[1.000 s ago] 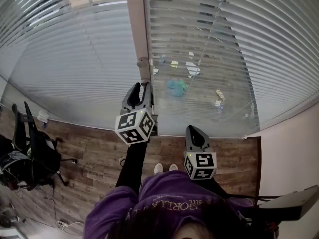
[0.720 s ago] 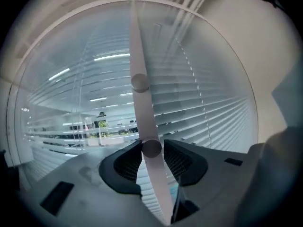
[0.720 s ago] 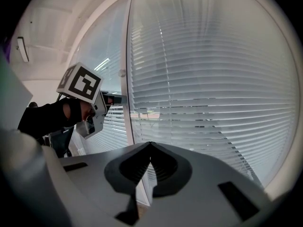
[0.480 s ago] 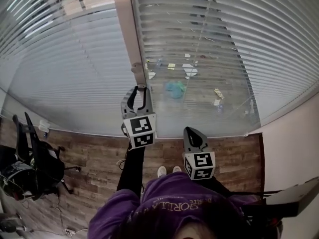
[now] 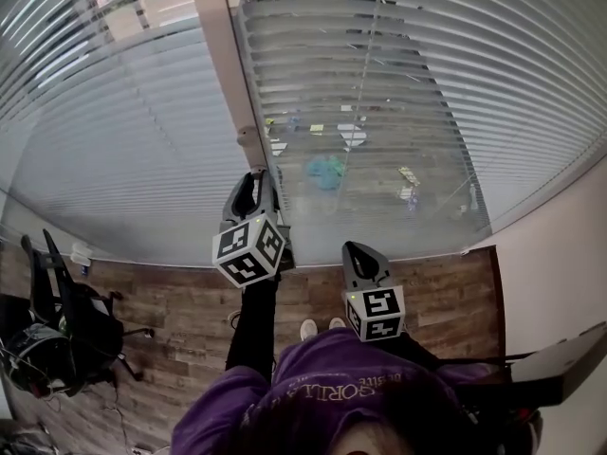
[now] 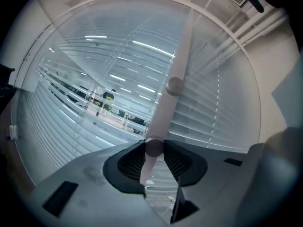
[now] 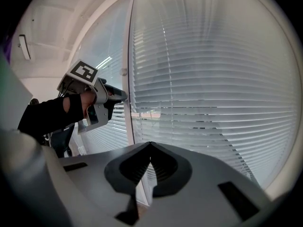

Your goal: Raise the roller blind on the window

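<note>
Grey knob (image 6: 154, 147) on mullion (image 5: 213, 55) pinched by left hand-held gripper (image 5: 256, 176), likely to slide blind (image 5: 379, 112) up; right hand-held gripper (image 7: 150, 145) pressed together, empty.

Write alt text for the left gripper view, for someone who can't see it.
The left gripper has its jaws shut on a round knob on the pale window post, with slatted blinds on both sides. A second knob sits higher up the post.

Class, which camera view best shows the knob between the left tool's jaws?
The left gripper view: the knob sits plainly between the left tool's jaws on the window post. In the head and right gripper views, that tool covers it.
</note>
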